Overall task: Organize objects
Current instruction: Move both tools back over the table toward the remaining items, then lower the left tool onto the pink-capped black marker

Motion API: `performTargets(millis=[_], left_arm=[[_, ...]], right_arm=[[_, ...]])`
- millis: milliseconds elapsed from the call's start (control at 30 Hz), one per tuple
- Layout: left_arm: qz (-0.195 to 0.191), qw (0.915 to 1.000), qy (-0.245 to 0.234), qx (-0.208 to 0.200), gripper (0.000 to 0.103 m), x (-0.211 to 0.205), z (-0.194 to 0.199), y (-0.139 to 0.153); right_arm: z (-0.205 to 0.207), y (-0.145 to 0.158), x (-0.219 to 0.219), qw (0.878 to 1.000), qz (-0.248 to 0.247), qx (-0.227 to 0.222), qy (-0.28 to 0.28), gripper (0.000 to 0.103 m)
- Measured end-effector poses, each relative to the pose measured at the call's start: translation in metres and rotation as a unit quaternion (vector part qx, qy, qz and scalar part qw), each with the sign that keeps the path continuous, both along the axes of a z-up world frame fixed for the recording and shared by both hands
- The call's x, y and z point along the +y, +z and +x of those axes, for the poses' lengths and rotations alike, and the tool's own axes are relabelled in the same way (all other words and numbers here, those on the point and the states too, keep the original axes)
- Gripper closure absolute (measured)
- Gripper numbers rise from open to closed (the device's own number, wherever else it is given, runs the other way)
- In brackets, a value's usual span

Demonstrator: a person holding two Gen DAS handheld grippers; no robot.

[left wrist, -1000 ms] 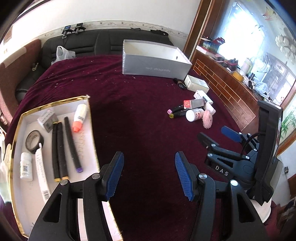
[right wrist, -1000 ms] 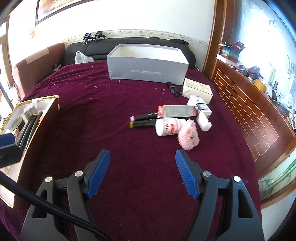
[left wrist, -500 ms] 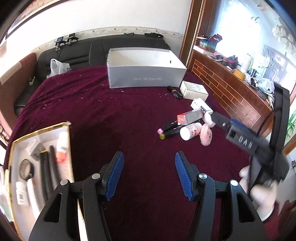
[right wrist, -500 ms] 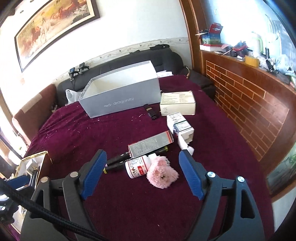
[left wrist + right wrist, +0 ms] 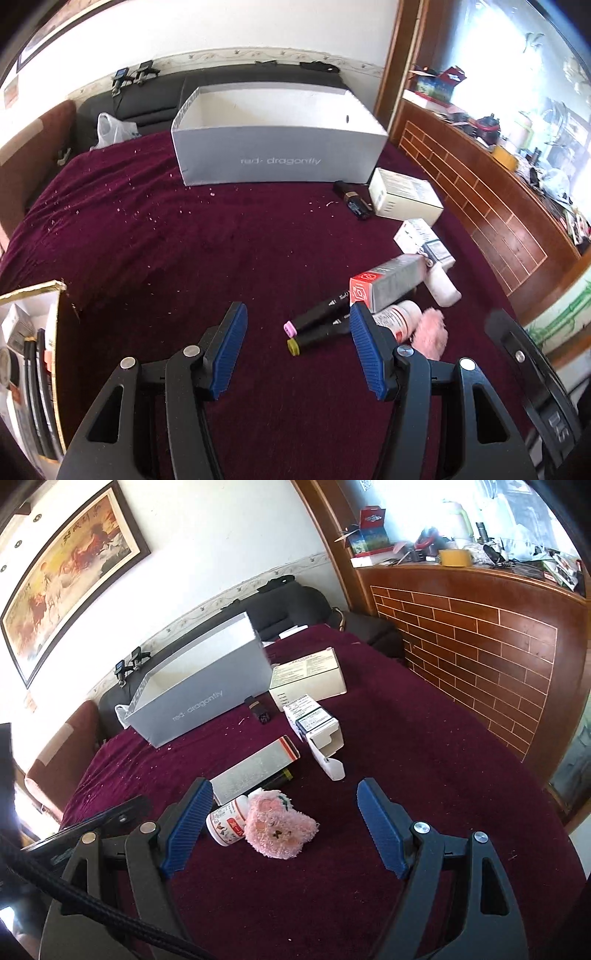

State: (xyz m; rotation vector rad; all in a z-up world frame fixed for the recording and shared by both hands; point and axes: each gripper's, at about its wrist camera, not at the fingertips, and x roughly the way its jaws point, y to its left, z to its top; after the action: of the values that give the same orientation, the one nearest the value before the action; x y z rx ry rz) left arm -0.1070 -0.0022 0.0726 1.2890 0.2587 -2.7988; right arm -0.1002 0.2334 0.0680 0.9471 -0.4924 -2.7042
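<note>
the right gripper is held wide and empty around the pink plush toy, ready for pickup; the left gripper, part-open and empty, is aimed at the markers.

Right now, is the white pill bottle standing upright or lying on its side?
On its side: the white pill bottle lies on the cloth against the pink plush toy.

the wide stretch of maroon cloth between the gold tray at left and the grey box at the back lies bare and passable. to the right, a tight clutter blocks the way: markers, carton, bottle, pink plush, small boxes.
</note>
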Motion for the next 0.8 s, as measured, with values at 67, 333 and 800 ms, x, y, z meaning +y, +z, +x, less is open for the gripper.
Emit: performTargets(millis=[67, 333, 800], left_arm=[[0.009, 1.0, 0.0, -0.002, 0.052, 0.0, 0.0, -0.005], [0.019, 0.9996, -0.008, -0.02, 0.052, 0.007, -0.01, -0.022], [0.031, 0.9989, -0.006, -0.036, 0.052, -0.001, -0.026, -0.041]], right_arm=[[-0.002, -0.003, 0.002, 1.0, -0.006, -0.007, -0.001, 0.022], [-0.007, -0.01, 0.005, 0.999, -0.019, -0.027, 0.004, 0.022], [-0.008, -0.012, 0.003, 0.999, -0.021, -0.031, 0.008, 0.022]])
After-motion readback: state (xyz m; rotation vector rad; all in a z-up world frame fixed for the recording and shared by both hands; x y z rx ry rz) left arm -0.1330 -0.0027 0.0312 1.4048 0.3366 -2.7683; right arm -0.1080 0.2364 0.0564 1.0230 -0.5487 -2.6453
